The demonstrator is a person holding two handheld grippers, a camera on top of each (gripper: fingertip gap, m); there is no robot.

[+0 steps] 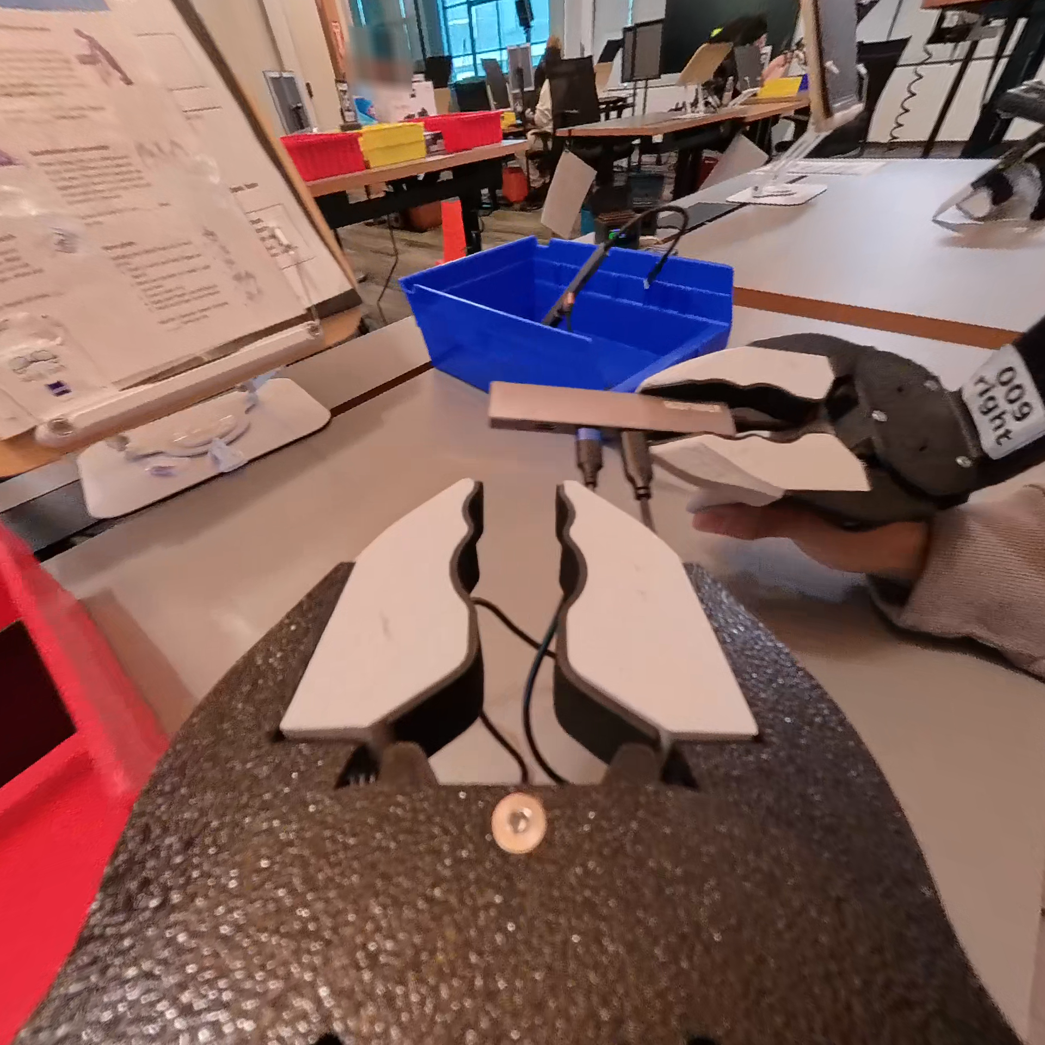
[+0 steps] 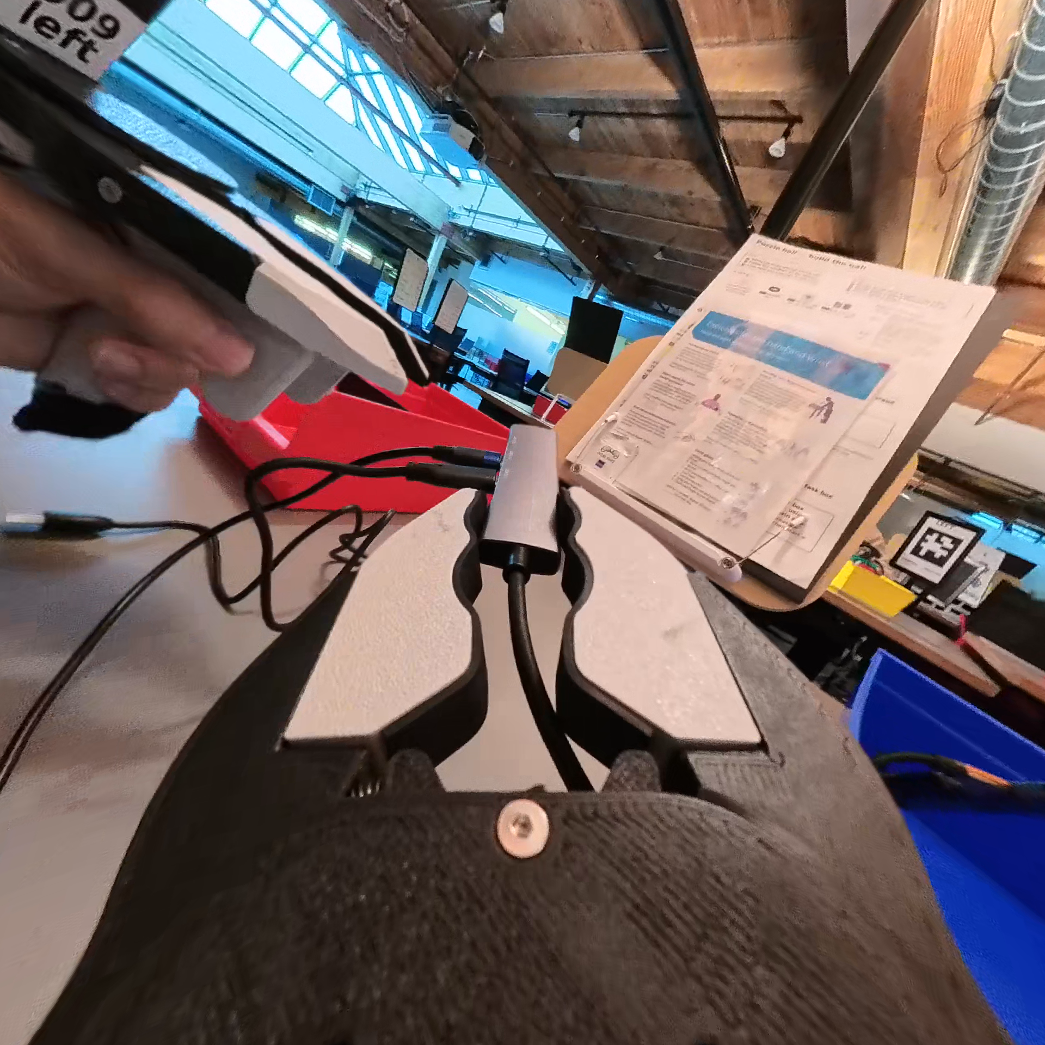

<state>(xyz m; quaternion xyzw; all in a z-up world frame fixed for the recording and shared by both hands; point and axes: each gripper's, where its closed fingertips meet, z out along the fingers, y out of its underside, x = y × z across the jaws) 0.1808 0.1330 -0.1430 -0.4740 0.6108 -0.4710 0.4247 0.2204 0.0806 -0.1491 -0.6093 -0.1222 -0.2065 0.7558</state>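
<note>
Room: open workshop, grey table [image 1: 848,260] under you.
Document stand: sheet on a stand [image 1: 141,226], table's far left.
Blue bin [image 1: 509,333]: one black cable [image 1: 582,283] inside.
Red bin [image 2: 362,447]: contents hidden.
Right gripper [image 2: 520,497]: yours, clamped on the grey hub [image 2: 523,497], held off the table; two plugs [image 2: 452,463] seated.
Left gripper [image 1: 519,492]: fingers apart, empty, just short of those plugs; my guess, you line up on one.
</note>
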